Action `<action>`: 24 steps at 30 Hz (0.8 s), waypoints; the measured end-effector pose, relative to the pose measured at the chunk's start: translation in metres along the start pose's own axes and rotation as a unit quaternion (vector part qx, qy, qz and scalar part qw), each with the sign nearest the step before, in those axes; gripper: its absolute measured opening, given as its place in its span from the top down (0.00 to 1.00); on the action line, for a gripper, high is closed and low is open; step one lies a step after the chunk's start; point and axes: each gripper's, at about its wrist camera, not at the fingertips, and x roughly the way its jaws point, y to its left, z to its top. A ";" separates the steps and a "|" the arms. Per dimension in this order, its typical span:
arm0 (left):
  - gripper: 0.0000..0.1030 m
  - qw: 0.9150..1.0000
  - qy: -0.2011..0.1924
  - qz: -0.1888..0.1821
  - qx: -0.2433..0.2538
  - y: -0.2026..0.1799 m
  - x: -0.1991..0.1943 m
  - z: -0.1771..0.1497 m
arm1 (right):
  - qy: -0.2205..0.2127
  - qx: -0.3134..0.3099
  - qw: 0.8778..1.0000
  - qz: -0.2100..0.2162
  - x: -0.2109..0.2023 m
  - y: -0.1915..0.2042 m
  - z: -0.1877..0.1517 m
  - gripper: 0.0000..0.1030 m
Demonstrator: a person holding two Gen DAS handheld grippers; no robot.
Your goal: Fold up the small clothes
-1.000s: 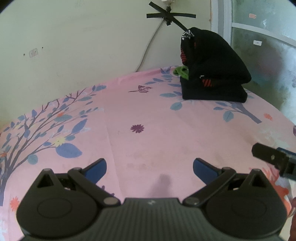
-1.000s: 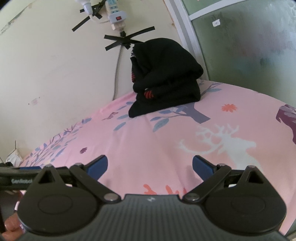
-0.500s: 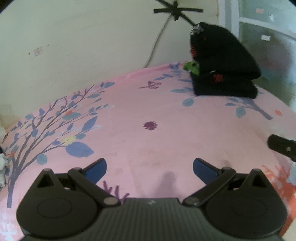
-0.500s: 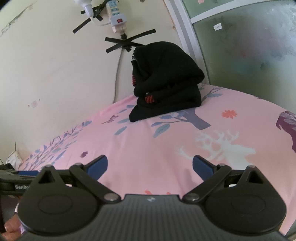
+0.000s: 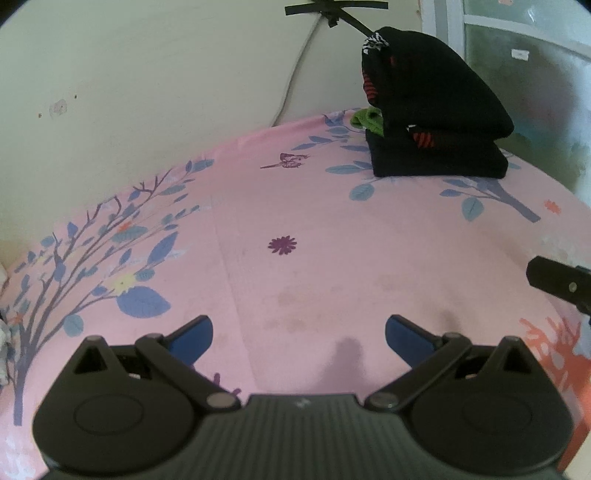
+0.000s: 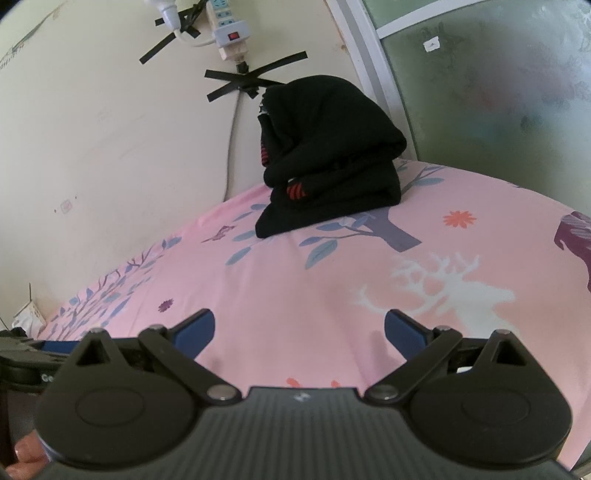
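A stack of folded black clothes with red stripes (image 5: 436,122) sits at the far corner of the pink printed bed sheet (image 5: 332,236), against the wall; it also shows in the right wrist view (image 6: 332,162). A green cloth (image 5: 365,120) peeks out behind the stack. My left gripper (image 5: 299,332) is open and empty, low over the sheet. My right gripper (image 6: 299,326) is open and empty too, over the sheet near its front. The tip of the right gripper shows at the right edge of the left wrist view (image 5: 557,280).
A cream wall (image 5: 147,92) runs behind the bed, with a taped power strip (image 6: 229,29) and cable. A frosted window (image 6: 498,85) stands at the right. A white patterned cloth (image 5: 3,332) lies at the sheet's left edge.
Both grippers have shifted slightly over the sheet, and the black stack sits a bit differently in each view. Both stay open and empty.
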 end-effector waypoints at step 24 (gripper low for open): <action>0.00 1.000 0.023 0.006 0.012 -0.001 0.007 -0.004 | 0.003 0.004 1.000 0.002 0.004 0.001 -0.002 0.11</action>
